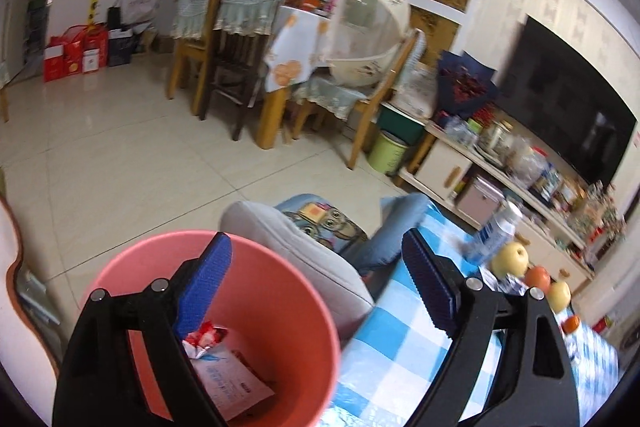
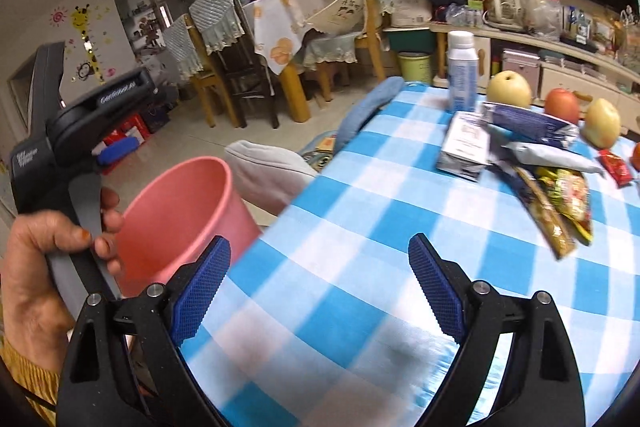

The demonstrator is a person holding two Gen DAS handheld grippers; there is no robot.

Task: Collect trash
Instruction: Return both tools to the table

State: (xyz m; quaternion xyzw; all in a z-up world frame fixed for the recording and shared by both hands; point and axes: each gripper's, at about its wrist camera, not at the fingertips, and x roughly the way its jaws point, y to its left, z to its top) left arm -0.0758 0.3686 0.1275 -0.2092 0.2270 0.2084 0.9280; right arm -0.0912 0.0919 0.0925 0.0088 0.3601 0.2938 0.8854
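A pink bin (image 1: 280,307) stands on the floor beside the blue-and-white checked table (image 1: 400,339). Inside it lie a white paper packet (image 1: 234,383) and a red-and-white wrapper (image 1: 204,341). My left gripper (image 1: 316,279) is open and empty, above the bin's rim. My right gripper (image 2: 320,287) is open and empty over the table (image 2: 340,247). Ahead of it lie a grey carton (image 2: 464,147), a dark blue bag (image 2: 528,123), a silver wrapper (image 2: 556,157), a yellow snack bag (image 2: 564,207) and a red wrapper (image 2: 616,167). The bin (image 2: 180,211) shows at the left.
A white-and-blue bottle (image 2: 462,71), two yellow pears (image 2: 510,91) and a red apple (image 2: 562,105) stand at the table's far side. A grey cushion (image 2: 268,171) and a blue one (image 2: 364,115) lie beyond the table edge. Chairs (image 1: 208,39) and a TV cabinet (image 1: 500,187) stand farther off.
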